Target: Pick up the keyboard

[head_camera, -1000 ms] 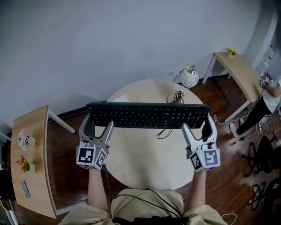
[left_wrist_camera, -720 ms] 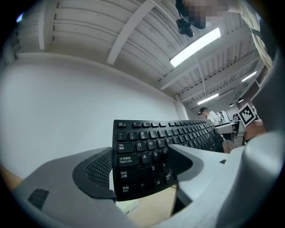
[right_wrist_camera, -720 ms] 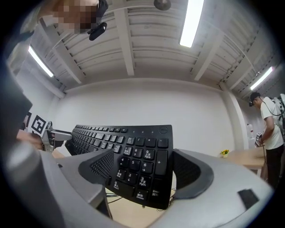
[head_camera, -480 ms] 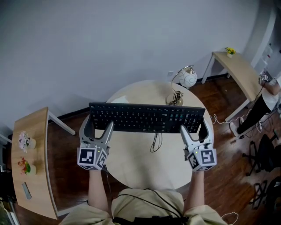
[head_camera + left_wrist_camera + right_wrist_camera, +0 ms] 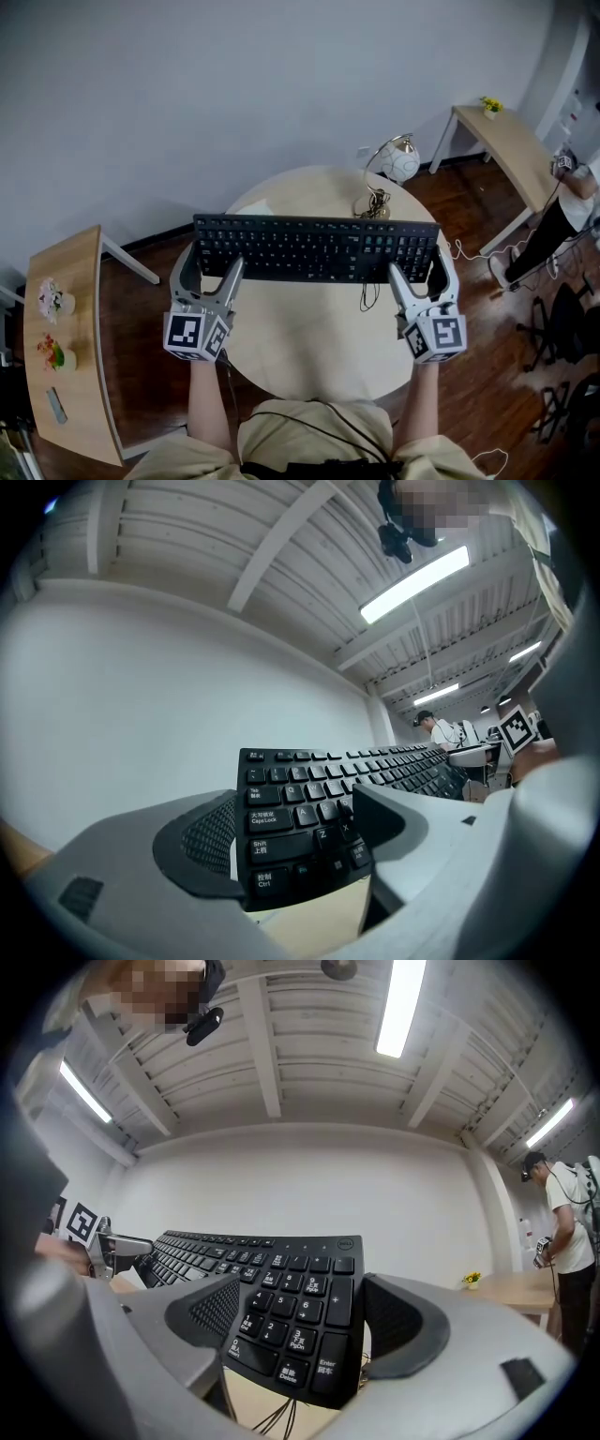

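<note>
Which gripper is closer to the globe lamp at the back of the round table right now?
Right. The right gripper grips the keyboard's right end, just in front of the globe lamp; the left gripper holds the keyboard's left end, farther across the table.

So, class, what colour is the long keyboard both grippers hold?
The long keyboard: black, white lettering; best in right gripper view.

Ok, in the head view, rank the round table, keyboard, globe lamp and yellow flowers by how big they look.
1. round table
2. keyboard, held nearer the camera
3. globe lamp
4. yellow flowers, farther off, so true size unsure
</note>
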### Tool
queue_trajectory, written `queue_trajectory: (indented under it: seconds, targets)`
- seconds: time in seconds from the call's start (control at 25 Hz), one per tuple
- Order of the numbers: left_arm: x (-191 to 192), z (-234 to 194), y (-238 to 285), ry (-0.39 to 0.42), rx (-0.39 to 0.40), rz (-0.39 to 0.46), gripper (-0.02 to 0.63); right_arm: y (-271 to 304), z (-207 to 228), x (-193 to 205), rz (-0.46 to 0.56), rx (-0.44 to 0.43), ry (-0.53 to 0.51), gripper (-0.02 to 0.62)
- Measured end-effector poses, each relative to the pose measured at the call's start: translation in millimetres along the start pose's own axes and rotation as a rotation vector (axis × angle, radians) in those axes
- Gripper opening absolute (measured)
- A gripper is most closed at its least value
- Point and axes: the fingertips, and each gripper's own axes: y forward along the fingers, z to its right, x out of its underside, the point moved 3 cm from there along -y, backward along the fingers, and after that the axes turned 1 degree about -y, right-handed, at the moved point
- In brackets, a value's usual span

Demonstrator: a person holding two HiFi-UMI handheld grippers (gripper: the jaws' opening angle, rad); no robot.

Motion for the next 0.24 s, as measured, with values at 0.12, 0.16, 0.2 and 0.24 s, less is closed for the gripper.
queue_trajectory:
  seconds: [0.12, 0.16, 0.2, 0.24]
  targets:
    - [1.3, 1.0, 0.0, -0.006, 0.006, -0.003, 0.37, -1.1, 1.2, 1.6, -0.004, 0.002, 0.007, 0.433]
    - [1.0, 1.4, -0.4, -0.008, 0.007, -0.006, 0.37, -1.5, 1.2, 1.6, -0.004, 0.0, 0.01, 0.433]
    - [0.7, 1.7, -1.0, -0.009, 0.008, -0.008, 0.37, -1.9, 1.1, 1.3, -0.002, -0.001, 0.014, 0.433]
    - [0.3, 2.1, -1.6, -0.011, 0.009, -0.011, 0.371, -2.4, 1.1, 0.9, 0.0, -0.003, 0.019, 0.433]
